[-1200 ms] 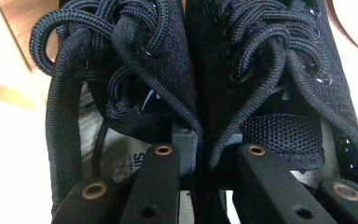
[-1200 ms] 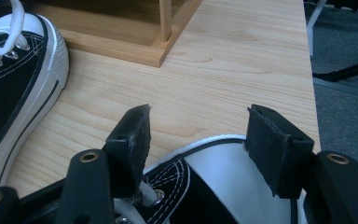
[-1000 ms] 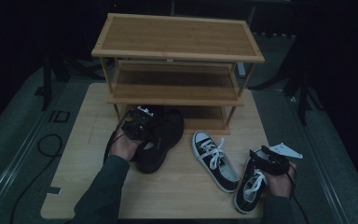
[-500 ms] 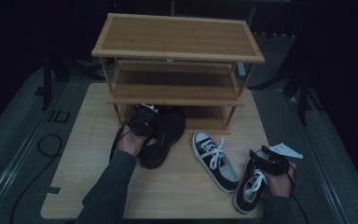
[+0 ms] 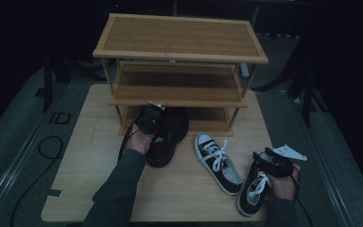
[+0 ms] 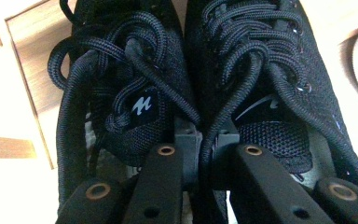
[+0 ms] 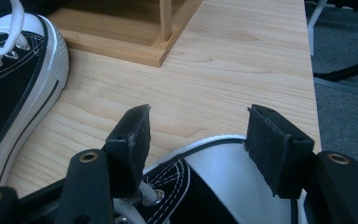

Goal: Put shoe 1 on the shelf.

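Note:
A pair of black mesh shoes [image 5: 166, 135] [image 6: 242, 60] lies in front of the wooden shoe rack [image 5: 179, 52], toes at its bottom shelf [image 5: 208, 113]. My left gripper [image 5: 158, 124] [image 6: 205, 140] is shut on the two inner collars, pinching the shoes together, and its jaws have just closed a little further on them. A black-and-white sneaker [image 5: 253, 189] [image 7: 223, 177] lies at the table's front right, heel toward the rack. My right gripper [image 5: 266, 160] [image 7: 196, 126] stands open over that heel, one jaw on each side. A second matching sneaker [image 5: 217, 163] [image 7: 14, 79] lies to its left.
The rack has three shelves and stands at the back of the light wooden table [image 5: 90, 156]. One rack leg [image 7: 165, 23] rises ahead of the right gripper. Dark floor with a cable [image 5: 47, 146] surrounds the table.
The left hand has slid the black shoes a little to the right and toward the rack's bottom shelf. The right hand and both sneakers have stayed put.

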The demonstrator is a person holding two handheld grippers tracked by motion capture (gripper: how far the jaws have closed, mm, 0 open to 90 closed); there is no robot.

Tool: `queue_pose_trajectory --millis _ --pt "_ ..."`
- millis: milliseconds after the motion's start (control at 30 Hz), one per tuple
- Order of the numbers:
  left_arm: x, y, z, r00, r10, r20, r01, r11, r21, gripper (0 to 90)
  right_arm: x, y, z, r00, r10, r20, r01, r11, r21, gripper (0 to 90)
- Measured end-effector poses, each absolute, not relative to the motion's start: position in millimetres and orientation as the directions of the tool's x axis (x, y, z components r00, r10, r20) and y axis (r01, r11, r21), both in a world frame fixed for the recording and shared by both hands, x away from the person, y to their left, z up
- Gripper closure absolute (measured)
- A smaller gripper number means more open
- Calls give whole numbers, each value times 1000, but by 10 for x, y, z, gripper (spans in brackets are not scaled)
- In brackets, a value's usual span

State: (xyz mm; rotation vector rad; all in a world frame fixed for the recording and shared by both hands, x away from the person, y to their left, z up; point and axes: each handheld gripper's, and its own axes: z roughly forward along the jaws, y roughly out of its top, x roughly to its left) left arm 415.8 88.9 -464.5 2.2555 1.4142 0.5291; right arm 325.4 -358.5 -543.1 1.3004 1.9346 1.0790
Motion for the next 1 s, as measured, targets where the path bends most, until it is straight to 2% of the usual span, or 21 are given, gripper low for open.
queue_pose_trajectory --millis 267,533,667,767,1000 --pt "4207 838 -4689 325 942 87 766 -316 559 854 3255 -3586 -5431 -369 929 -17 474 204 856 400" --pt "4181 821 -4735 351 928 125 749 -358 557 827 3254 -3584 -5430 -369 929 -17 475 204 856 399" --pt "4162 813 -4750 379 916 127 737 -383 557 680 3252 -3582 -5430 -369 929 -18 475 205 856 400" --pt "4145 832 -4751 384 916 113 736 -378 562 612 3253 -3583 -5430 -369 929 -16 476 204 855 399" --pt "4055 915 -4655 387 918 89 721 -361 592 518 3254 -3583 -5431 -369 929 -18 474 205 856 399"
